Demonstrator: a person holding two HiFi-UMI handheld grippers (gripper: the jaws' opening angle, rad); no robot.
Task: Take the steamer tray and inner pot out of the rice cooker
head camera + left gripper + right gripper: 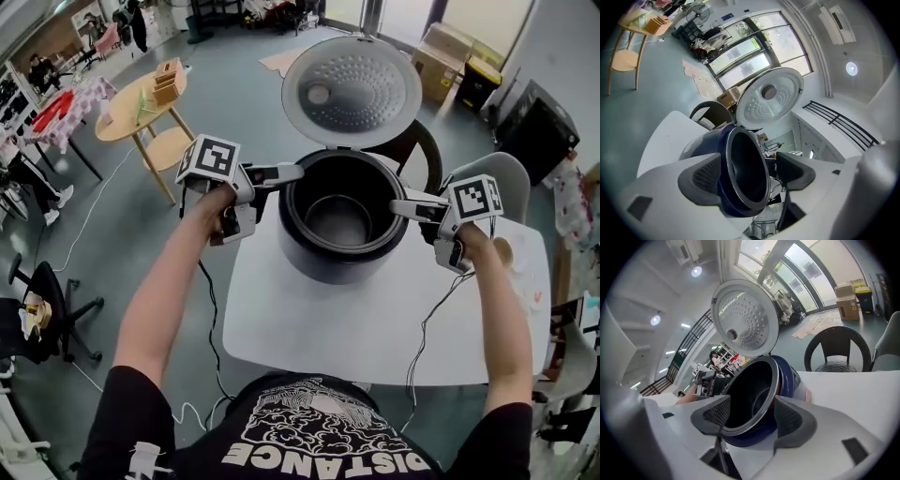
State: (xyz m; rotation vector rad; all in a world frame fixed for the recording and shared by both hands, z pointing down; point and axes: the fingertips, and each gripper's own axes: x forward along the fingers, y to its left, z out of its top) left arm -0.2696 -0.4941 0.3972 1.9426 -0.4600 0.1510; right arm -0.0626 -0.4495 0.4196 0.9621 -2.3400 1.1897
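A dark blue rice cooker (337, 261) stands on the white table (375, 323) with its lid (352, 91) swung up behind it. The dark inner pot (339, 220) sits inside; I see no steamer tray. My left gripper (286, 174) is at the cooker's left rim, my right gripper (401, 208) at its right rim. In the left gripper view the jaws (750, 173) straddle the pot's rim (740, 136) with a gap on the inner side. The right gripper (752, 418) likewise has the rim (776, 380) between its jaws, pads apart from it.
A black chair (424, 150) stands right behind the cooker and a grey chair (514, 178) at the table's right. A round wooden table (141, 105) is at the far left, cardboard boxes (450, 52) at the back. Cables hang off the table's front edge.
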